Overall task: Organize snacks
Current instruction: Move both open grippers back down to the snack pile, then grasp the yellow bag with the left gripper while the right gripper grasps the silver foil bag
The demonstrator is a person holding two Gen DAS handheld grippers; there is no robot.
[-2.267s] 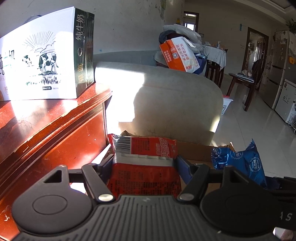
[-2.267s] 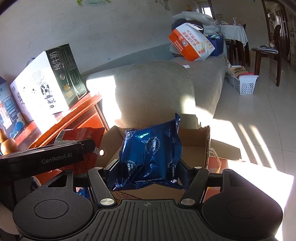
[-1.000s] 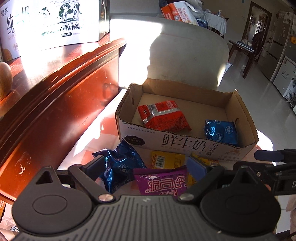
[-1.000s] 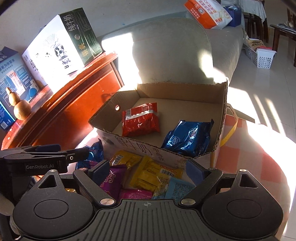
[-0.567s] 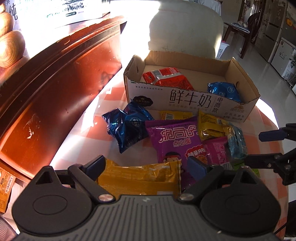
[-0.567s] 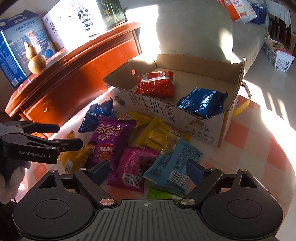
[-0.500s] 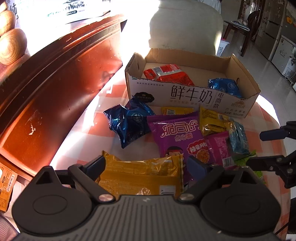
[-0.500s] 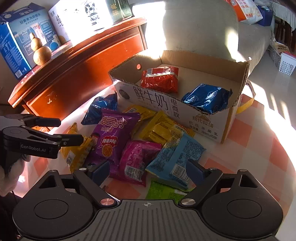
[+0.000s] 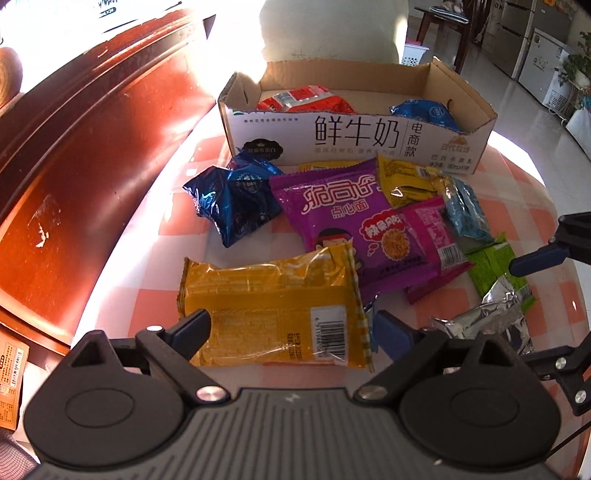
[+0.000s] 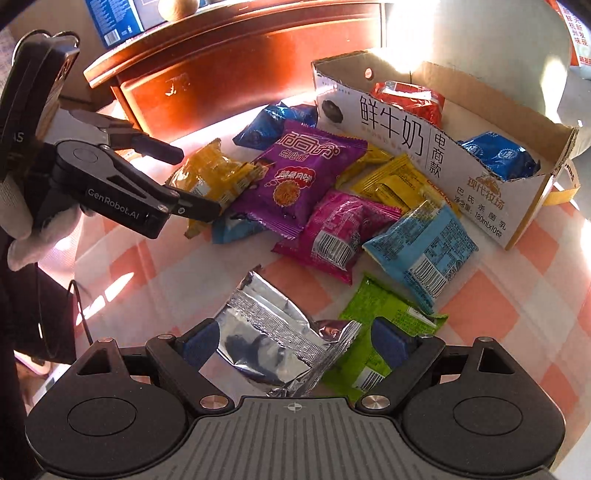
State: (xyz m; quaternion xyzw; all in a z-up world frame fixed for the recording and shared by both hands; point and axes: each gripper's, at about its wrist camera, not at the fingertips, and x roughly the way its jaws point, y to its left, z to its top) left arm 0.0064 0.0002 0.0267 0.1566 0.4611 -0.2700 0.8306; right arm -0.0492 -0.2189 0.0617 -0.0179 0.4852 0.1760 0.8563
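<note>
A cardboard box [image 9: 354, 136] [image 10: 424, 142] holds a red packet [image 9: 306, 99] [image 10: 408, 98] and a blue packet [image 9: 424, 112] [image 10: 498, 153]. Several loose snack packets lie in front of it on the checked tablecloth. My left gripper [image 9: 291, 328] is open, its jaws on either side of a yellow packet [image 9: 273, 306] [image 10: 210, 177]. My right gripper [image 10: 291, 341] is open, its jaws on either side of a silver packet [image 10: 273, 336] [image 9: 487, 317], next to a green packet [image 10: 373, 325]. A purple packet [image 9: 347, 218] [image 10: 299, 173], a pink one [image 10: 336, 225], a light blue one [image 10: 424, 247] and a dark blue one [image 9: 236, 195] lie between.
A red-brown wooden cabinet [image 9: 74, 155] [image 10: 229, 62] stands close on the left of the table. A grey sofa back [image 9: 332, 29] rises behind the box. The round table's edge [image 9: 546, 192] curves at the right.
Both grippers let go of their red and blue packets in the box, pulled back and came down over the loose packets. Now the left one is around the yellow packet and the right one around the silver packet.
</note>
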